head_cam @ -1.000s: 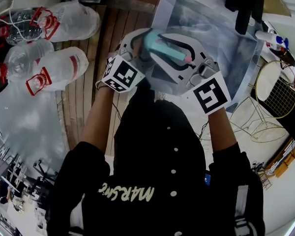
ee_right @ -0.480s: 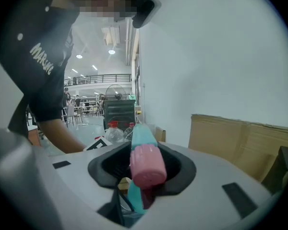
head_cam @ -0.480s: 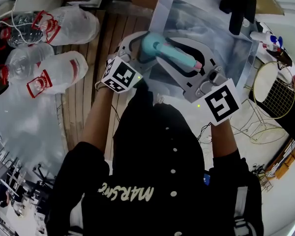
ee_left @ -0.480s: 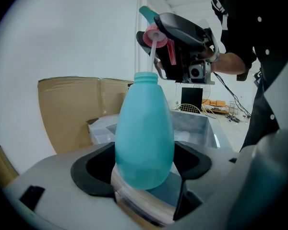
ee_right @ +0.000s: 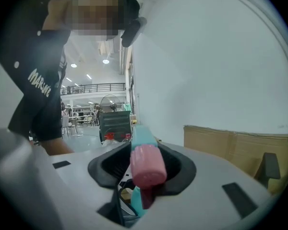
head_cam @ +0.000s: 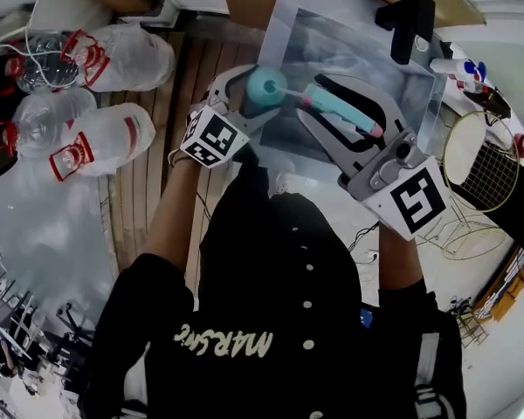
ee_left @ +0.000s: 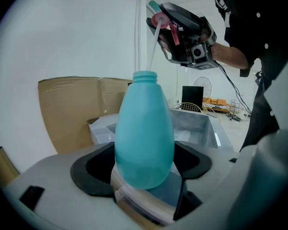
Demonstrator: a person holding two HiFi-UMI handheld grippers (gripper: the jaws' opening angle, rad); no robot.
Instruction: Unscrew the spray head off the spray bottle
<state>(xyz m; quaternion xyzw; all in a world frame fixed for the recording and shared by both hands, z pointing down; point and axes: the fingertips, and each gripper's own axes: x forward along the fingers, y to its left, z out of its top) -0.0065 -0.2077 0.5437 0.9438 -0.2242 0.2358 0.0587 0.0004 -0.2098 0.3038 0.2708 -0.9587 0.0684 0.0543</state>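
My left gripper point(ee_left: 144, 176) has its fingers clamped low on the teal spray bottle point(head_cam: 266, 84), which stands upright over the metal tray point(head_cam: 358, 37) with its bare neck up. My right gripper point(ee_right: 144, 174) has its fingers closed on the spray head point(head_cam: 342, 112). The head is clear of the neck and lies near level, pink nozzle point(ee_right: 147, 166) towards the camera. Its dip tube point(ee_left: 153, 49) slants down to the mouth.

A plain white wall point(ee_left: 62, 32) fills most of the backdrop, with brown cardboard point(ee_left: 72, 109) standing against its foot. Beside the cardboard sits a shiny metal basin point(head_cam: 367, 51). A surface of wooden slats point(head_cam: 162, 190) carries large clear water jugs point(head_cam: 113, 133) with red handles, lying on their sides. A round wire fan guard point(head_cam: 485, 160) stands to the right on a pale floor point(head_cam: 506, 339). Farther off the hall opens out, with bright ceiling lights point(ee_right: 105, 61) and a railed upper gallery point(ee_right: 93, 87).
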